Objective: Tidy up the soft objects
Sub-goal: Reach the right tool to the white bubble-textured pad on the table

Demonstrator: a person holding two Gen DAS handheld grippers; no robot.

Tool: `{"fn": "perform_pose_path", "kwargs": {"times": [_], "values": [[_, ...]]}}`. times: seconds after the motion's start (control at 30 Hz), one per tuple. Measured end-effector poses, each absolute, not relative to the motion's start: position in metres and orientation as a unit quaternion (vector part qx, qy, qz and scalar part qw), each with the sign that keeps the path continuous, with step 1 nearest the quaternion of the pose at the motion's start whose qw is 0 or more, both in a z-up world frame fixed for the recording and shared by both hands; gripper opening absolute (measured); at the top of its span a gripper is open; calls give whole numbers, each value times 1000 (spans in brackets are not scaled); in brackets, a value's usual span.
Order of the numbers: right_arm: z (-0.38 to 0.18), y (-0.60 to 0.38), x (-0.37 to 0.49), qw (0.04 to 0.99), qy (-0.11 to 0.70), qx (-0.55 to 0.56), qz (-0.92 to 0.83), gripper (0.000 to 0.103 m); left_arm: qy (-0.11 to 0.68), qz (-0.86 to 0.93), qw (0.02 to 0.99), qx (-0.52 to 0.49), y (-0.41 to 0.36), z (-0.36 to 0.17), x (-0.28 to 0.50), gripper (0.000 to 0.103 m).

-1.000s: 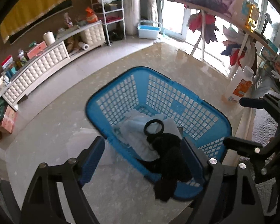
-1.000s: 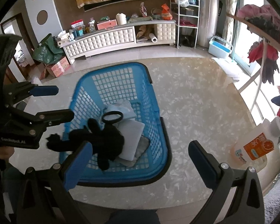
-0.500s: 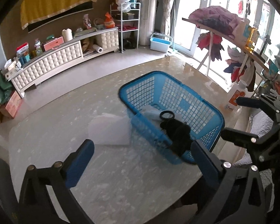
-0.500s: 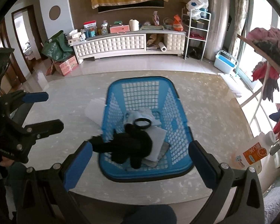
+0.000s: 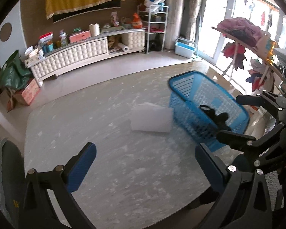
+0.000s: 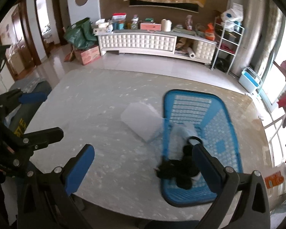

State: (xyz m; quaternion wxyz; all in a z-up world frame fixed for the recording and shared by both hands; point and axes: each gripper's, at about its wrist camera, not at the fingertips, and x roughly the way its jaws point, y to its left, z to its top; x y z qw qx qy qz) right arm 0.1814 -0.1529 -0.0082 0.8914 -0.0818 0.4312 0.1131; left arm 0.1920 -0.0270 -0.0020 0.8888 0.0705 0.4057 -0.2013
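A blue plastic basket (image 6: 226, 118) stands on the marble table (image 6: 97, 103); it also shows in the left wrist view (image 5: 183, 89). Inside lie a black soft toy (image 6: 173, 171) with a ring and pale folded cloths (image 6: 181, 131). The toy shows in the left wrist view (image 5: 213, 114). A white folded cloth (image 5: 150, 117) lies flat on the table left of the basket, also in the right wrist view (image 6: 141, 120). My left gripper (image 5: 145, 167) is open and empty above the table, back from the cloth. My right gripper (image 6: 143, 168) is open and empty near the basket's front.
A long white cabinet (image 6: 139, 42) with clutter runs along the far wall. A wire shelf rack (image 6: 228, 43) and a blue tub (image 6: 250, 80) stand at the right. A drying rack with clothes (image 5: 242, 32) and an orange-labelled bottle (image 6: 274, 179) are at the right table edge.
Both grippers have pulled back and swung left from the basket. The basket now sits to the right in both views, and the white cloth on the table has come into view.
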Motion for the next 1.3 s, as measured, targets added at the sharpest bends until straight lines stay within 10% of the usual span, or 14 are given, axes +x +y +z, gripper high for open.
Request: {"fn": "perform_pose_path", "kwargs": {"times": [1.3], "values": [[-163, -68, 320, 827, 534, -147, 92, 103, 526, -141, 839, 14, 59, -158, 315, 103]]}}
